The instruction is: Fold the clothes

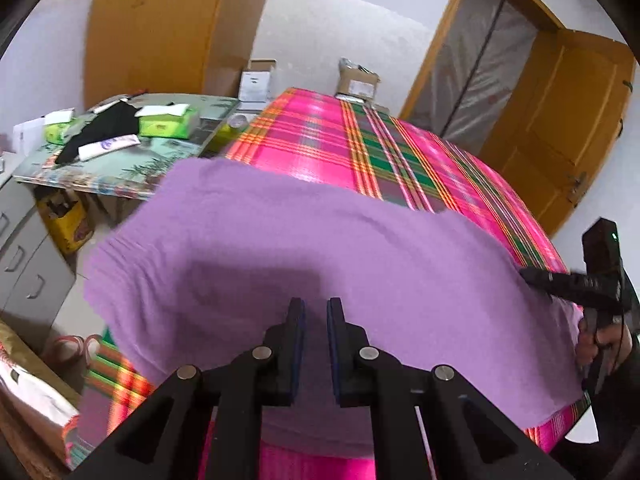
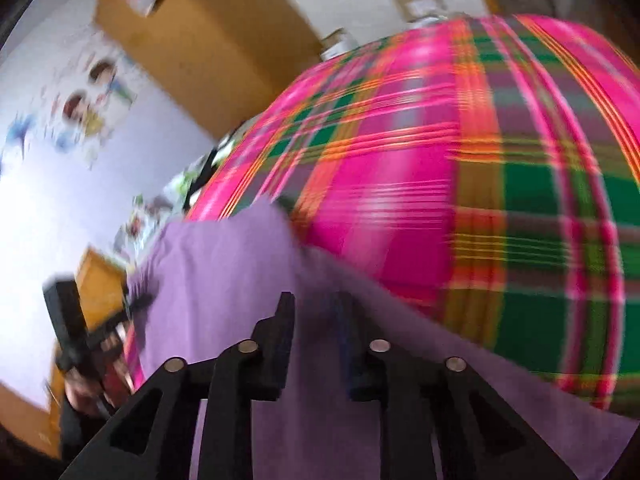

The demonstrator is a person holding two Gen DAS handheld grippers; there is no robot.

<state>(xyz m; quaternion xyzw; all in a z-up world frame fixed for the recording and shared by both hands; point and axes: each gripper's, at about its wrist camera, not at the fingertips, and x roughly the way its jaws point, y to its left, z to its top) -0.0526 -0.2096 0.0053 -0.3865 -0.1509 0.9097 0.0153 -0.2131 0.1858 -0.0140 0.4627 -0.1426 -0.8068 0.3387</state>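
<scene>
The purple garment (image 1: 360, 240) lies spread over the near part of the plaid cover (image 1: 320, 136), from its left edge almost to its right edge. The far half of the cover stays bare. My left tongs (image 1: 316, 304) hang over the garment close to the near edge. Their pads have only a narrow gap and I see purple cloth in it, but I cannot tell if they pinch a fold or only stand above it. My right tongs (image 2: 314, 300) are at the right end of the garment. Their pads stand clearly apart and no cloth is squeezed between them, although this view is blurred. Beyond the far left corner of the cover, a side table (image 1: 120, 176) carries green tissue boxes (image 1: 168, 122).
</scene>
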